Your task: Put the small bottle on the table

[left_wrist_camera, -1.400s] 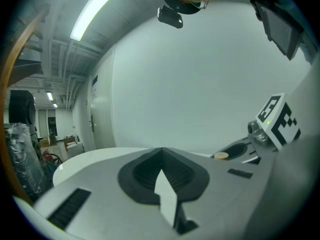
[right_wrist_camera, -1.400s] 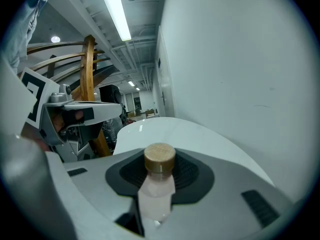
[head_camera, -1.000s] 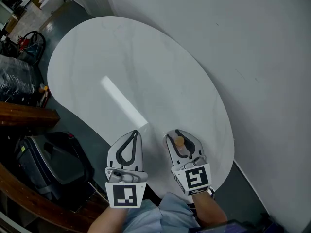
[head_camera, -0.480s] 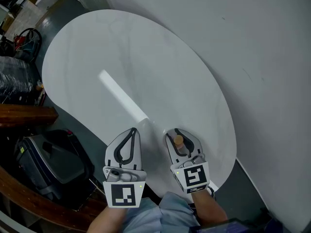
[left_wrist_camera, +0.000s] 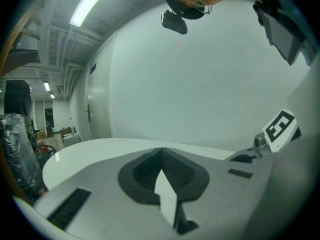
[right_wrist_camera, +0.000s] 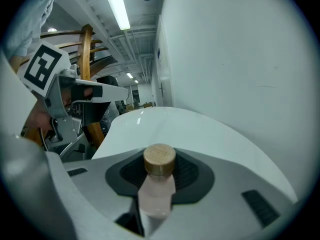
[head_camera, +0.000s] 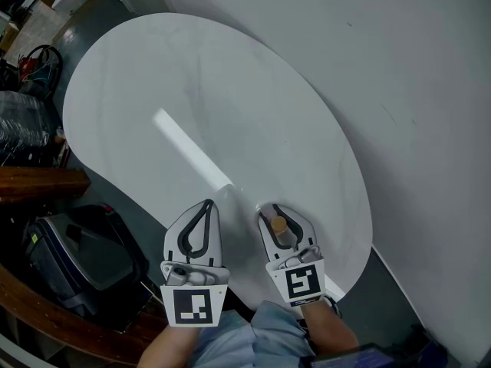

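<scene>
A small bottle [head_camera: 279, 225] with a pale pink body and a round wooden cap [right_wrist_camera: 159, 159] stands upright between the jaws of my right gripper [head_camera: 278, 215], which is shut on its body [right_wrist_camera: 156, 196]. This gripper hovers over the near edge of the white oval table [head_camera: 230, 106]. Beside it on the left, my left gripper [head_camera: 206, 205] has its jaws together with nothing between them [left_wrist_camera: 161, 154]. The bottle's base is hidden by the jaws.
A white wall [head_camera: 399, 67] runs along the table's far right side. To the left of the table are a dark bag [head_camera: 77, 259] on the floor, a wooden rail [head_camera: 38, 182] and plastic-wrapped goods [head_camera: 23, 129]. The tabletop [right_wrist_camera: 165, 124] ahead is bare.
The head view has drifted slightly. Both grippers keep nearly the same place at the table's near edge, and the bottle stays in the right gripper's jaws.
</scene>
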`<act>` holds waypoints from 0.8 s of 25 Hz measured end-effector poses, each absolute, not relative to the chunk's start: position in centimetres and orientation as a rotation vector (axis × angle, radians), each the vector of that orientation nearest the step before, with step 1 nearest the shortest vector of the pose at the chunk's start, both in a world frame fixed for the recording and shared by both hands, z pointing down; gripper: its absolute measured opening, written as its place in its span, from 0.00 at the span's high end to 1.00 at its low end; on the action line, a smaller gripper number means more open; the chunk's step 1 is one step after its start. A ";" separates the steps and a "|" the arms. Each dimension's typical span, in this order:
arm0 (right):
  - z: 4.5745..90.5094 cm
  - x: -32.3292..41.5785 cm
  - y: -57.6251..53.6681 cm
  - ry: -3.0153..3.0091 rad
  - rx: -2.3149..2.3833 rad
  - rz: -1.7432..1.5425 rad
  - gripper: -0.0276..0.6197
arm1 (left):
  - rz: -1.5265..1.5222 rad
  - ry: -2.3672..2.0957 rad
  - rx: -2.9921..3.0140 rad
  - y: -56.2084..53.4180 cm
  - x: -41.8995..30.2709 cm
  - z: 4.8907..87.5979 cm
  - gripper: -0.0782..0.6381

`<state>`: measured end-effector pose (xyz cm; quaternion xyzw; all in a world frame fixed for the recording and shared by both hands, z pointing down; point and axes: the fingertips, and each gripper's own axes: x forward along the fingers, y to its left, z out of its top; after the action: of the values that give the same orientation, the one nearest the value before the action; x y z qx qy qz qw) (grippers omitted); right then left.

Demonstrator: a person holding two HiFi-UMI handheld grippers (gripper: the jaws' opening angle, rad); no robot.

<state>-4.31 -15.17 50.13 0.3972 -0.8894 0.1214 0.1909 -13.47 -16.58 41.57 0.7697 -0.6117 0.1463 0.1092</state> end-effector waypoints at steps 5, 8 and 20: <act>50.9 -4.5 -14.3 -2.457 1.082 0.262 0.78 | 0.419 -1.804 2.265 -16.5 -13.2 41.4 0.89; 51.0 -4.5 -14.2 -2.452 1.087 0.253 0.78 | 0.411 -1.804 2.275 -16.3 -13.1 41.0 0.89; 49.4 -4.5 -15.0 -2.480 1.192 0.348 0.74 | 0.373 -1.855 2.290 -15.3 -13.5 39.4 0.89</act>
<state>-4.50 -15.00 49.38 0.4226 -0.8791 0.1233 0.1828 -13.47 -15.27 39.40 0.7680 -0.6222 0.1253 0.0856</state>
